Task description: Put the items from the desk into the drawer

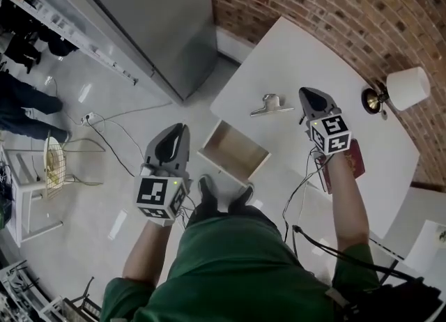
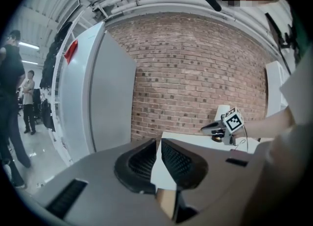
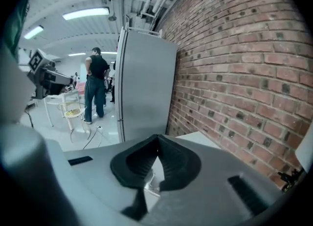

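- My left arm reaches forward over the floor. The left gripper (image 1: 182, 128) points slightly downward toward the open drawer (image 1: 237, 152) and stops short of its near corner.
- My right arm stretches out over the white desk (image 1: 300, 56), and its forearm covers part of the red booklet (image 1: 355, 162). The right gripper (image 1: 305, 95) tilts down toward the desktop.
- In the left gripper view, the left tongs (image 2: 159, 142) are barely parted, with a thin slit at the tips and nothing between them.
- In the right gripper view, the right tongs (image 3: 157, 137) are pressed together at the tips and hold nothing.
- I count two grippers, one drawer, one metal binder clip (image 1: 272, 106), one red booklet and one lamp (image 1: 408, 87).
- The clip lies flat on the desk just beside the right tips. I see no contact between them.
- The booklet lies on the desk nearer to me, and the lamp stands at the desk's far right edge by the brick wall.
- The drawer stands pulled out from the desk's left side.
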A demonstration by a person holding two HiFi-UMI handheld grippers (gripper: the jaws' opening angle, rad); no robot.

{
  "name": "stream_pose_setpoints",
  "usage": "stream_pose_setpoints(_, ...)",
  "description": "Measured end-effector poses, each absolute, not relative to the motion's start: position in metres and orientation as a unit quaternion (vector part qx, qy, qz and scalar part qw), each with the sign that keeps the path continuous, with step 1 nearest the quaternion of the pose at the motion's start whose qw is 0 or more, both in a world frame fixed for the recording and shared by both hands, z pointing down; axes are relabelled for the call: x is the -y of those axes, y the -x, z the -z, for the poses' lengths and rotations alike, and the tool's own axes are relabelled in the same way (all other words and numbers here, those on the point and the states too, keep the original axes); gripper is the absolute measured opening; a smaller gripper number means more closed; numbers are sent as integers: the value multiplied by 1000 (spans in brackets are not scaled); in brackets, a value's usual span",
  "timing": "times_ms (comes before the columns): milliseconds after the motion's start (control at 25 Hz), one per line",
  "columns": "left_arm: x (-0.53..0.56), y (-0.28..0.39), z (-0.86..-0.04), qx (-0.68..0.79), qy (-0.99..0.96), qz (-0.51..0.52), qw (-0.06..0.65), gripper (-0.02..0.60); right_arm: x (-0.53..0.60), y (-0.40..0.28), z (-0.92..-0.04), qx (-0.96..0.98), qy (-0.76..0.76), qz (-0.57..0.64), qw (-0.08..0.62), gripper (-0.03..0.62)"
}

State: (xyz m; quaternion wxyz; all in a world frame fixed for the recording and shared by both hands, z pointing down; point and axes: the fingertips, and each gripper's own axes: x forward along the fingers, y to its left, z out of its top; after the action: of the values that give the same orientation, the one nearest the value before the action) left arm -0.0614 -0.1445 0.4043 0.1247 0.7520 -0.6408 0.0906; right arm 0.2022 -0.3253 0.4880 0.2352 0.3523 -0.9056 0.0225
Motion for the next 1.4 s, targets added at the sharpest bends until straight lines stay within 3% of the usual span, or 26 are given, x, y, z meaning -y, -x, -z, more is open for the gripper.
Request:
stream_pose_setpoints(160, 137, 73, -410, 654, -739, -94, 132, 31, 335, -178, -517, 918, -288, -41, 268, 10)
stream_pose_setpoints(280, 131, 78, -410, 663, -732, -93, 122, 31, 337, -165, -540, 921, -230, -34, 312, 72)
stream_pose_setpoints(800, 79, 107, -421, 714, -675, -108, 153, 31, 348, -156, -643, 869, 5, -23, 495, 92)
stream_pose_setpoints(1200, 45, 136, -439, 747, -627, -128, 179, 31, 341, -142, -698, 812, 89, -21, 577, 141)
stream_pose_setpoints(1400, 29, 142, -446, 757, -615, -129, 181, 31, 333, -136, -709, 798, 123, -31, 589, 136)
